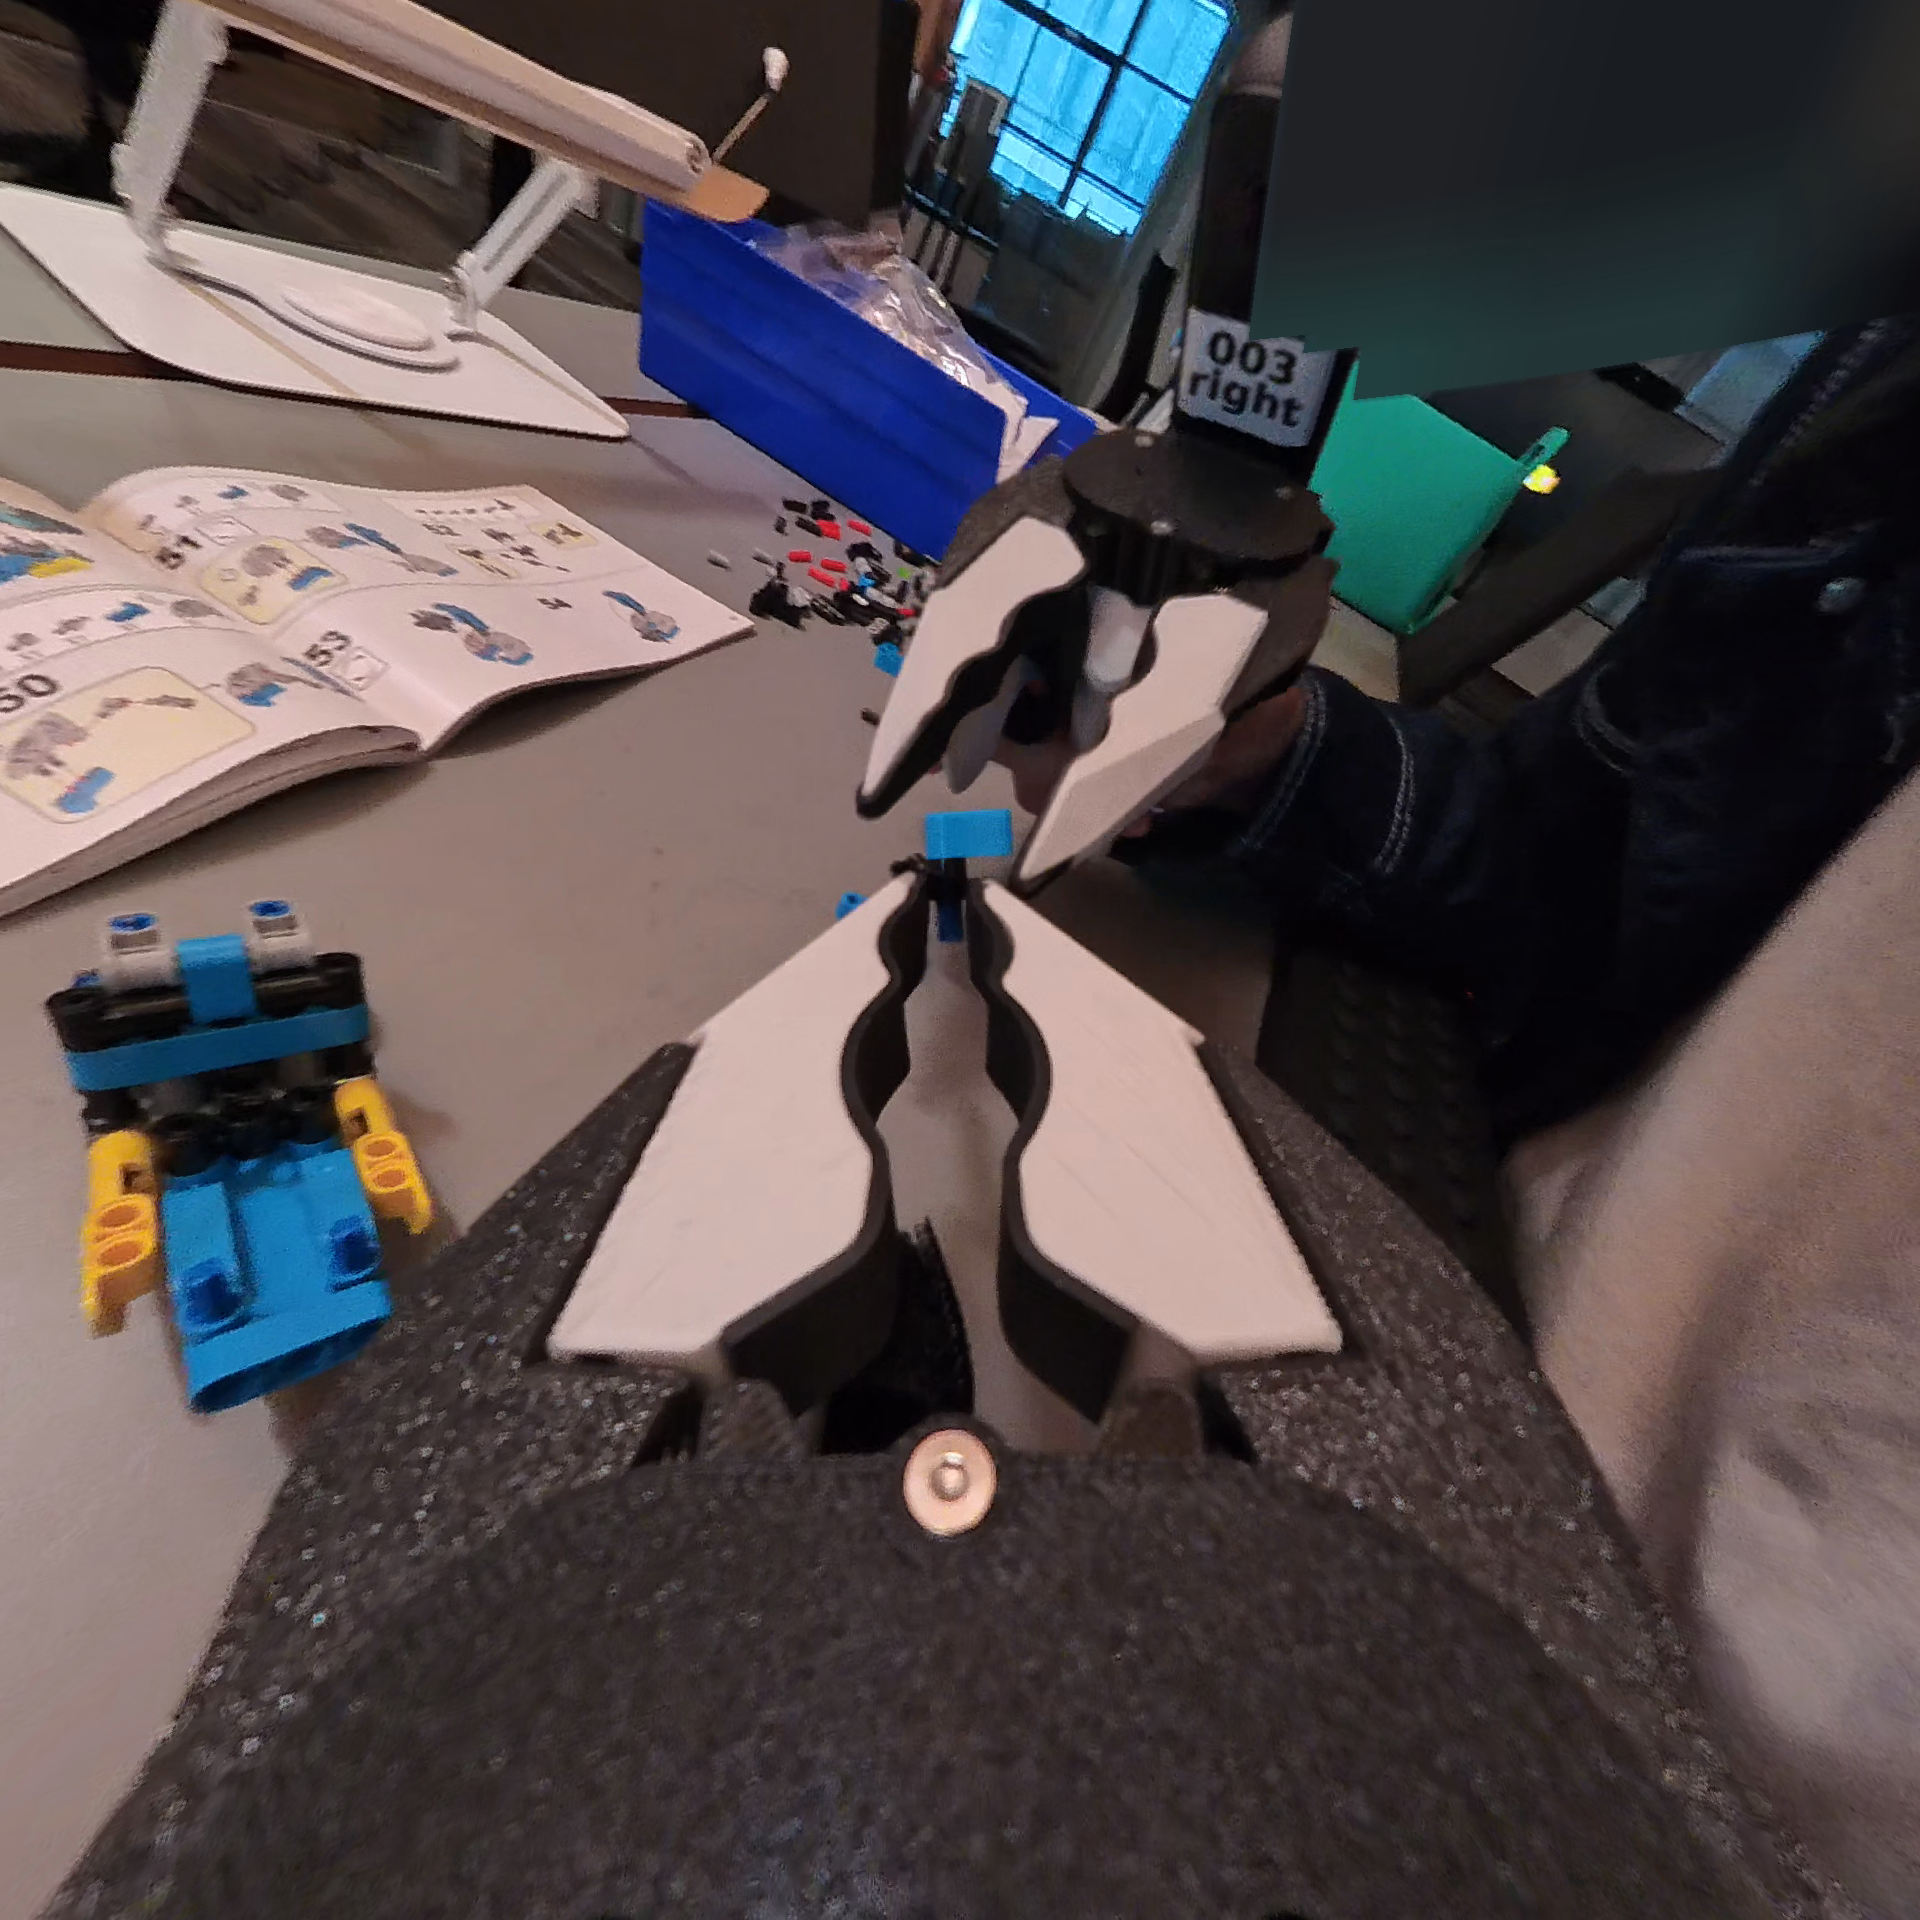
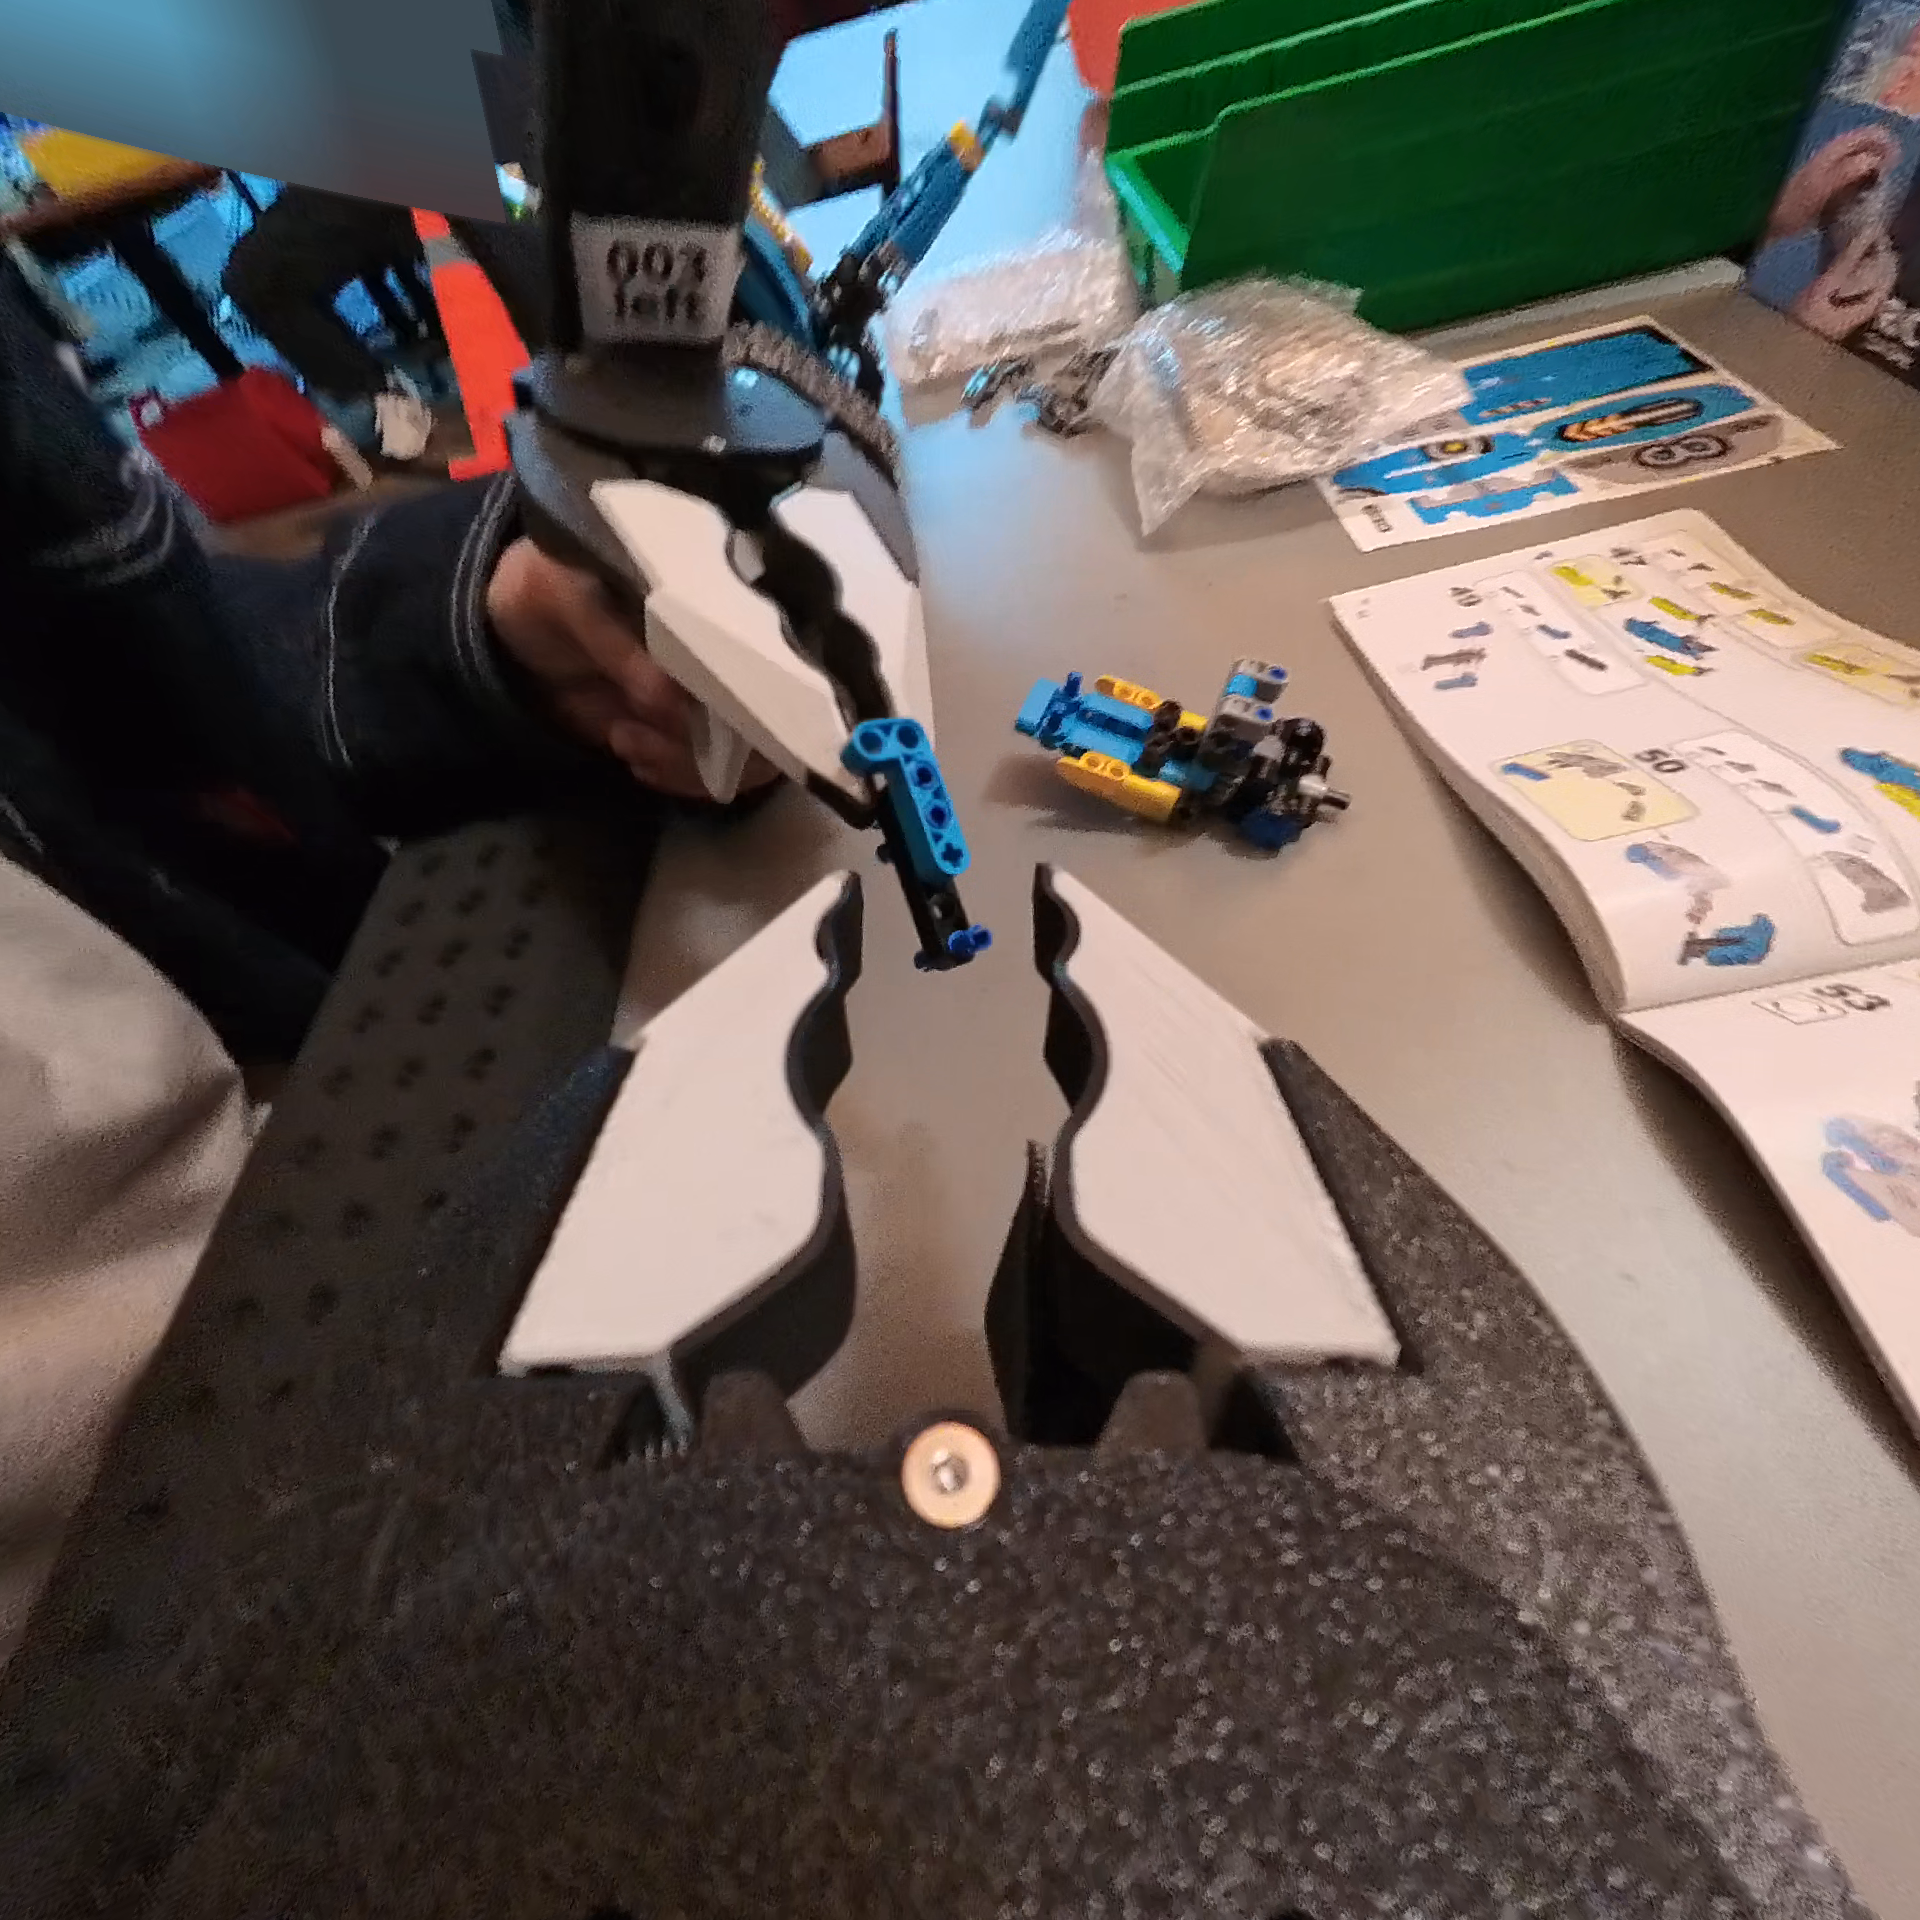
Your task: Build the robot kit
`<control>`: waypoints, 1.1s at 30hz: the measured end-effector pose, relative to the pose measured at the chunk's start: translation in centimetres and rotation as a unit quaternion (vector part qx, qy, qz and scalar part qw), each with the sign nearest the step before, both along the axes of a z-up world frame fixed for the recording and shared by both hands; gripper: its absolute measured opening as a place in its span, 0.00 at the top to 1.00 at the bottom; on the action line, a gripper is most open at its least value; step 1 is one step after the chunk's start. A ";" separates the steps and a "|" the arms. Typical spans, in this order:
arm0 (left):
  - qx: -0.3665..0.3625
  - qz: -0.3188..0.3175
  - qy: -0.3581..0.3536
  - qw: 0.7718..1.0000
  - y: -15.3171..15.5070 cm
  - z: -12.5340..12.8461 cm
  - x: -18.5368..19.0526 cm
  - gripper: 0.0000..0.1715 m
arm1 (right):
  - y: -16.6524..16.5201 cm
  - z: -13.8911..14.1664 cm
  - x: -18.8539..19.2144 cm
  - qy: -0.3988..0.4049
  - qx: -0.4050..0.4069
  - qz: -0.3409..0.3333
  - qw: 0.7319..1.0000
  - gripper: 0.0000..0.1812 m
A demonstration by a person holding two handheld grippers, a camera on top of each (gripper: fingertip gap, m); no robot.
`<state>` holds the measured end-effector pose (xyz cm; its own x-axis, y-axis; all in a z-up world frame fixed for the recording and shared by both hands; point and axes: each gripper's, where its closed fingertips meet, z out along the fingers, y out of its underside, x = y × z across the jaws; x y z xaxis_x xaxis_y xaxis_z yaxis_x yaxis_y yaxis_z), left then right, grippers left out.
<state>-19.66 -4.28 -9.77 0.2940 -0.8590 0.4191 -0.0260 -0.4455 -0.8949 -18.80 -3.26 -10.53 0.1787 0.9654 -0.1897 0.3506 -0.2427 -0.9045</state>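
Observation:
My left gripper is shut on a small blue and black beam piece, whose blue end sticks out past the fingertips. In the right wrist view the same piece hangs from the left gripper as a blue L-shaped beam on a black beam with blue pins. My right gripper is open and empty, its fingers on either side just below the piece. In the left wrist view the right gripper faces mine, open, right above the piece. A part-built blue, yellow and black model lies on the grey table; it also shows in the right wrist view.
An open instruction booklet lies at the left, also seen in the right wrist view. Several loose small parts lie before a blue bin. A green bin, plastic bags and a sticker sheet lie behind. A person's sleeves are near. Only a small space, under 4 cm, lies between the two pairs of fingers.

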 end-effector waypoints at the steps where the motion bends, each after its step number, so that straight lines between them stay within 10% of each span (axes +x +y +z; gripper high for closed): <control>1: 0.000 -0.011 -0.001 1.000 -0.4 0.0 0.2 0.96 | -0.4 -0.4 -0.1 -0.011 0.008 0.011 1.000 0.82; 33: -0.005 -0.084 0.030 0.996 -3.1 -1.1 1.7 0.96 | -4.2 -1.9 0.0 -0.036 -0.033 0.123 0.991 0.96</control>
